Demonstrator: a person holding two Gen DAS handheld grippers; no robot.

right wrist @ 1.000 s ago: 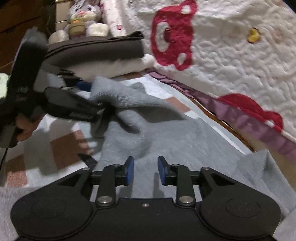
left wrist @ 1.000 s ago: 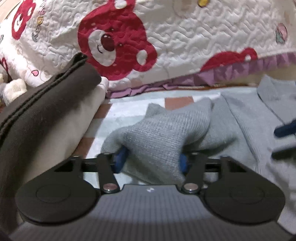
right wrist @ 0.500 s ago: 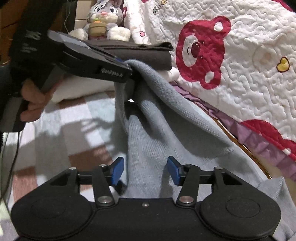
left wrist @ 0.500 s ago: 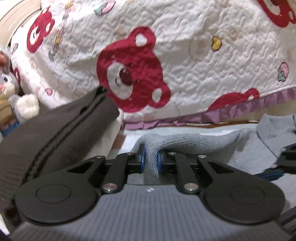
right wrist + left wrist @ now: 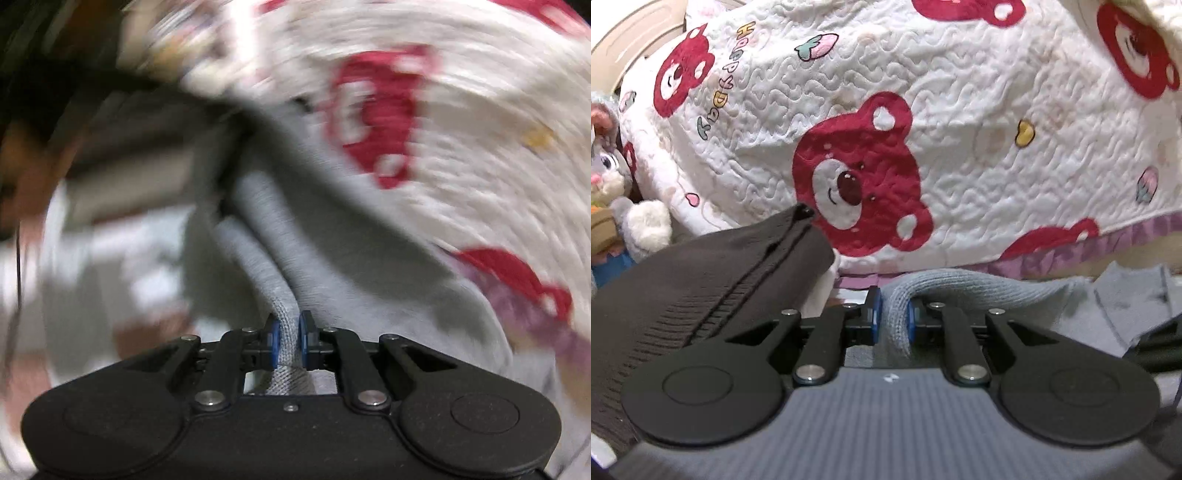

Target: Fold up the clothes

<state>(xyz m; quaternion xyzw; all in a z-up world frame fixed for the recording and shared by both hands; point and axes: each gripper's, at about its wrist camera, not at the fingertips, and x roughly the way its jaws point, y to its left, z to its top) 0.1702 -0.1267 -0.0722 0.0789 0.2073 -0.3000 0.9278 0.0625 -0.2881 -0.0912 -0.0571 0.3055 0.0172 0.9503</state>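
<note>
Right tool (image 5: 287,339) now pinches sweater (image 5: 332,236); surroundings blurred

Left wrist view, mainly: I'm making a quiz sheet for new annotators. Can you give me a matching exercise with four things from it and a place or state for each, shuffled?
Things:
1. grey knit garment
2. dark brown folded garment
3. bear-print quilt
4. plush rabbit

Places or states:
A. at the far left edge
B. pinched between the fingers of the left gripper
C. fills the background, white with red bears
D. stacked at the left, beside the gripper

Pairs: 1-B, 2-D, 3-C, 4-A
</note>
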